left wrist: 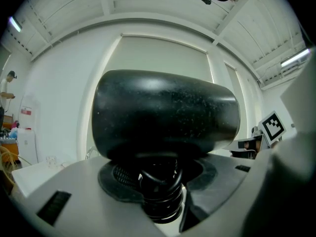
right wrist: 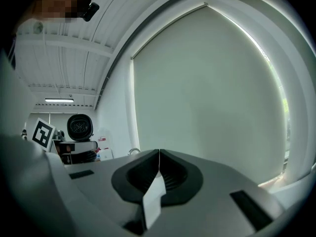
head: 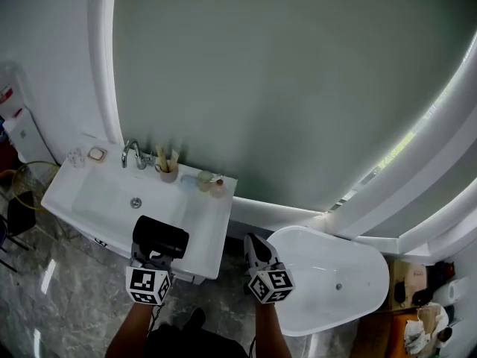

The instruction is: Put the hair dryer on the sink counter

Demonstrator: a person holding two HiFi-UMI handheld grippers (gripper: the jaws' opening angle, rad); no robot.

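The left gripper (head: 153, 259) was clamped on the handle of the dryer (head: 160, 236), held up at the front edge of the counter (head: 205, 226). The right gripper (head: 257, 246) had its 2 jaws together, empty.

Wide grey-green wall panel (head: 283, 88) fills the view, framed by a curved white arch (head: 103, 66). Down below, a glossy grey marble floor (head: 45, 304) catches reflections. A white bathtub (head: 358, 259) sits right, at the arch's foot. A ceiling strip light (right wrist: 58, 100) glows.

Hair dryer (head: 159, 237) at sink counter (head: 203, 218) front edge
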